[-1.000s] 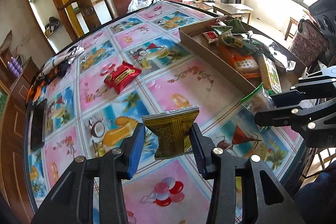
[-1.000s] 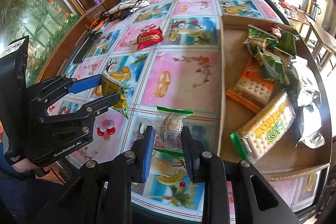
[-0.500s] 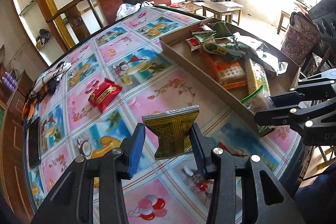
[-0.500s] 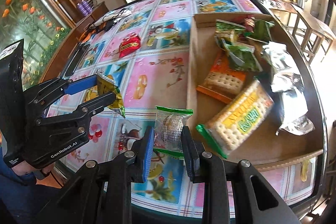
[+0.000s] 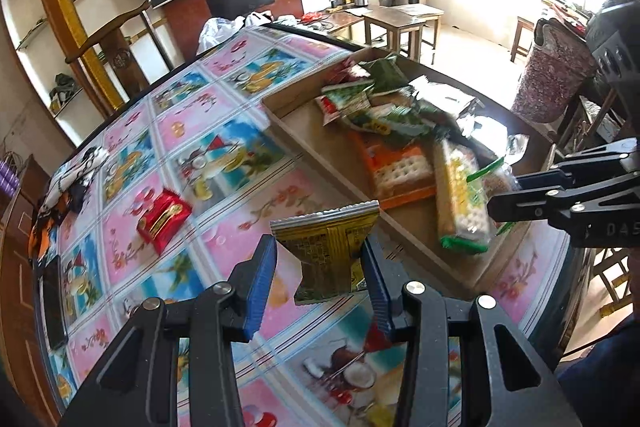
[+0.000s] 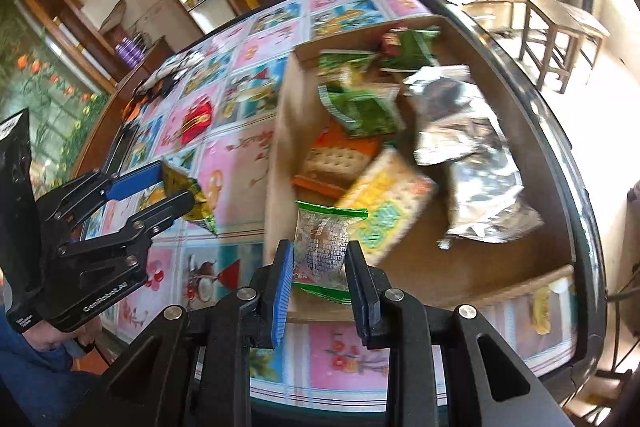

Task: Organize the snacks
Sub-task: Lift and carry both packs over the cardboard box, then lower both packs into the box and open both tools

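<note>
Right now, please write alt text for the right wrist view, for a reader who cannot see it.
The right gripper holds a clear, green-edged snack packet over the near end of a cardboard tray full of snacks. At left, the left gripper holds a yellow packet over the colourful tablecloth.

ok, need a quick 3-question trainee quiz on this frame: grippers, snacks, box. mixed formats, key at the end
1. True or false: the left gripper is empty.
2. What does the right gripper hold? A) the red packet B) a clear packet with green ends C) the orange cracker pack
3. Fill in: the red packet lies on the ____, outside the cardboard box.

Key:
1. False: it holds a yellow packet.
2. B: the clear packet with green ends.
3. Tablecloth.
</note>
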Action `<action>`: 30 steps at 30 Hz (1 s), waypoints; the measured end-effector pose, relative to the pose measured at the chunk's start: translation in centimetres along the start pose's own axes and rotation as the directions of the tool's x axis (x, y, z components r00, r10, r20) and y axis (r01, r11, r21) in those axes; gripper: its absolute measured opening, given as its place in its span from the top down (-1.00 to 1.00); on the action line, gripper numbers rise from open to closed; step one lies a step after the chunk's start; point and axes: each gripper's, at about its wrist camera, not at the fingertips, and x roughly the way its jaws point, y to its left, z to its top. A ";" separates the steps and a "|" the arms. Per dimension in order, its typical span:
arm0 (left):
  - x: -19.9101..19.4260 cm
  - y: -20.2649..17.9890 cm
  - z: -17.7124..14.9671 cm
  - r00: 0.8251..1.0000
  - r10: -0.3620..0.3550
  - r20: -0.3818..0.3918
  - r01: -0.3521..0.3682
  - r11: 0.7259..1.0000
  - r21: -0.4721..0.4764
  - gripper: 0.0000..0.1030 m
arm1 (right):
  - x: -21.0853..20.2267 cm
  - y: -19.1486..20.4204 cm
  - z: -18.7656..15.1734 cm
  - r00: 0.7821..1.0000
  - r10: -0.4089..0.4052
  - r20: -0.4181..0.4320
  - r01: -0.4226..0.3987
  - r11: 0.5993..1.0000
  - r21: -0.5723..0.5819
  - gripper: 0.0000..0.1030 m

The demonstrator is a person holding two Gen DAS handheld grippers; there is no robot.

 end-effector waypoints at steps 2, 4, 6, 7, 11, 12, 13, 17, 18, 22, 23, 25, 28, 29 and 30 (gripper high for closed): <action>0.2 -0.7 0.7 1.000 -0.013 0.004 0.013 1.000 0.012 0.18 | -0.2 -0.9 0.0 1.000 -0.005 0.003 0.005 1.000 0.022 0.45; 0.3 -1.4 1.3 1.000 -0.023 0.011 0.023 0.999 0.027 0.18 | -0.5 -1.8 0.0 1.000 -0.012 0.007 0.011 0.999 0.043 0.45; 0.6 -2.4 2.0 0.999 -0.039 0.013 0.039 0.998 0.043 0.18 | -0.8 -2.4 0.0 1.000 -0.020 0.009 0.020 0.998 0.055 0.45; 0.7 -2.9 2.2 0.999 -0.047 0.014 0.046 0.998 0.051 0.18 | -0.8 -2.6 0.0 1.000 -0.023 0.009 0.022 0.998 0.058 0.45; 1.5 -4.9 3.1 0.997 -0.075 0.012 0.074 0.993 0.087 0.18 | -1.2 -3.8 -0.1 0.999 -0.036 0.013 0.035 0.997 0.074 0.45; 1.6 -5.2 3.2 0.997 -0.080 0.011 0.078 0.993 0.092 0.18 | -1.4 -4.1 -0.1 0.999 -0.040 0.014 0.038 0.996 0.079 0.45; 1.8 -5.6 3.4 0.996 -0.084 0.009 0.082 0.992 0.097 0.18 | -1.5 -4.4 -0.2 0.999 -0.043 0.015 0.041 0.996 0.084 0.45; 2.9 -6.9 4.1 0.995 -0.101 -0.002 0.100 0.988 0.114 0.18 | -1.8 -5.7 -0.1 0.998 -0.053 0.015 0.051 0.993 0.103 0.45; 3.1 -7.1 4.2 0.995 -0.104 -0.005 0.104 0.987 0.119 0.18 | -1.9 -6.0 -0.1 0.998 -0.054 0.014 0.052 0.993 0.108 0.45; 3.9 -7.9 4.5 0.994 -0.109 -0.017 0.111 0.985 0.134 0.18 | -1.9 -6.7 0.0 0.998 -0.059 0.013 0.057 0.991 0.120 0.45; 4.0 -8.0 4.6 0.994 -0.110 -0.019 0.111 0.984 0.137 0.18 | -1.9 -6.9 0.1 0.998 -0.059 0.013 0.057 0.991 0.122 0.45; 4.4 -8.2 4.7 0.994 -0.110 -0.022 0.112 0.984 0.138 0.18 | -1.8 -7.1 0.2 0.998 -0.060 0.009 0.059 0.991 0.124 0.45; 4.9 -8.4 4.8 0.994 -0.108 -0.029 0.111 0.985 0.134 0.18 | -1.4 -7.3 0.3 0.998 -0.064 -0.001 0.064 0.990 0.125 0.45; 5.1 -8.4 4.9 0.993 -0.110 -0.031 0.113 0.985 0.132 0.18 | -1.4 -7.4 0.3 0.998 -0.066 -0.003 0.066 0.990 0.123 0.45; 5.3 -8.5 5.0 0.993 -0.111 -0.034 0.114 0.985 0.131 0.18 | -1.3 -7.5 0.3 0.998 -0.069 -0.006 0.069 0.990 0.122 0.45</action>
